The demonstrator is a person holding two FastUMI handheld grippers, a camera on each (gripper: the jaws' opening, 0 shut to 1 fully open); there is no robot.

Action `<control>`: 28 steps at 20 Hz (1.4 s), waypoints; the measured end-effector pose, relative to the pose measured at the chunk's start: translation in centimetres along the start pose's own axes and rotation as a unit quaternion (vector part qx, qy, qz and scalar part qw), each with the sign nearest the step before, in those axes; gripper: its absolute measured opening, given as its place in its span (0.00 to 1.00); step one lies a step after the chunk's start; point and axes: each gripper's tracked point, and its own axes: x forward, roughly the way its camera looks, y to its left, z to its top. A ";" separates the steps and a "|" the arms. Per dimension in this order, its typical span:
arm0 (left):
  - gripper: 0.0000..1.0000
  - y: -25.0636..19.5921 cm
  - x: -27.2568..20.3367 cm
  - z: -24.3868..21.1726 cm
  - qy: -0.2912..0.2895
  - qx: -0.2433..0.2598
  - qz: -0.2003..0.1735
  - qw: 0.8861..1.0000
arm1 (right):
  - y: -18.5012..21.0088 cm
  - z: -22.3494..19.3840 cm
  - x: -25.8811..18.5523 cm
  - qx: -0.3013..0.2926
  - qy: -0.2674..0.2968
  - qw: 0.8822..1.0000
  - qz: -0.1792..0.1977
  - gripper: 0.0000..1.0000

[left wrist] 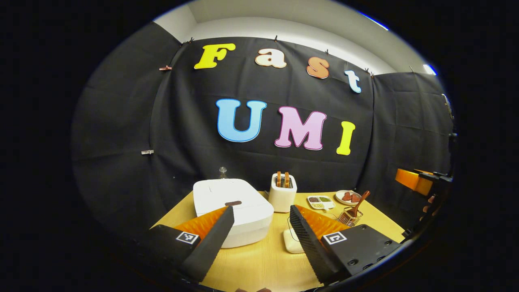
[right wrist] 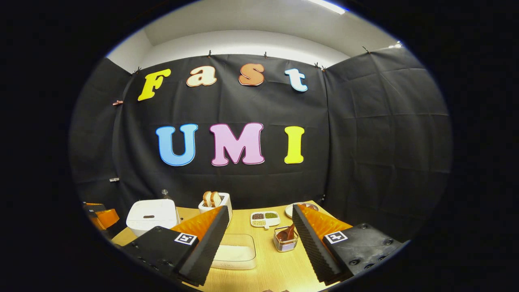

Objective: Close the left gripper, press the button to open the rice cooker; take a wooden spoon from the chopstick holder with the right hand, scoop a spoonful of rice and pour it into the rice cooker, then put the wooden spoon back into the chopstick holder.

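Wooden worktop, black-cloth booth: closed rice cooker, toaster, wooden spoon in chopstick holder. Left gripper and right gripper both spread, empty.

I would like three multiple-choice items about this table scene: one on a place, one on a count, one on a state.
1. Where is the wooden spoon?
A. in the wire chopstick holder
B. on the rice cooker
C. in the toaster

2. How many bread slices stand in the toaster?
A. none
B. two
C. four

3. How is the rice cooker lid?
A. open
B. removed
C. closed

Key: 1 A, the spoon stands in the wire basket in both views. 2 B, two slices rise from the slots. 3 C, the lid lies flat on the body, while the left gripper has its jaws apart.
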 end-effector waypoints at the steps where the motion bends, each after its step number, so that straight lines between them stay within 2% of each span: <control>1: 0.96 -0.1 0.3 0.1 0.000 0.001 -0.001 1.000 | 0.0 -0.1 0.0 -0.001 0.002 1.000 -0.001 0.98; 7: 0.96 -0.8 2.3 0.6 0.009 0.005 0.004 1.000 | -1.4 -0.3 0.7 0.000 0.006 1.000 -0.003 0.98; 14: 0.93 0.1 6.6 2.1 0.026 0.020 0.018 0.999 | -3.4 -0.4 3.9 0.004 0.017 1.000 0.002 0.98; 15: 0.77 0.7 7.5 2.5 0.027 0.016 0.023 0.999 | -3.7 -0.5 4.5 0.005 0.021 1.000 0.004 0.98; 17: 0.61 1.6 9.1 2.9 0.033 0.008 0.031 0.999 | -4.3 -0.8 5.1 0.006 0.024 1.000 0.004 0.98; 18: 0.57 2.1 9.9 3.1 0.037 0.007 0.035 0.999 | -4.7 -0.8 5.5 0.005 0.025 1.000 0.002 0.98; 19: 0.46 2.7 10.9 3.1 0.042 0.007 0.040 0.998 | -5.4 -1.1 5.9 0.004 0.028 1.000 0.000 0.98; 20: 0.42 3.4 11.7 3.1 0.048 0.008 0.045 0.998 | -5.7 -1.2 6.0 0.004 0.030 1.000 -0.001 0.98; 21: 0.34 4.2 12.6 2.9 0.056 0.013 0.055 0.997 | -6.2 -1.3 6.1 0.005 0.031 0.999 -0.003 0.98; 22: 0.32 5.0 13.4 2.7 0.063 0.020 0.065 0.996 | -6.6 -1.5 6.3 0.006 0.032 0.999 -0.006 0.99; 23: 0.21 5.6 14.2 2.5 0.069 0.025 0.071 0.995 | -7.0 -1.8 6.4 0.007 0.036 0.999 -0.008 0.98; 24: 0.19 6.2 15.0 2.2 0.074 0.024 0.075 0.994 | -7.3 -2.1 6.6 0.007 0.041 0.999 -0.008 0.98; 25: 0.10 6.5 15.7 1.6 0.083 0.014 0.073 0.994 | -7.5 -2.3 6.7 0.007 0.045 0.999 -0.009 0.98; 28: 0.07 7.6 17.7 -1.0 0.123 -0.039 0.072 0.989 | -8.7 -2.7 7.0 0.003 0.051 0.998 -0.021 0.99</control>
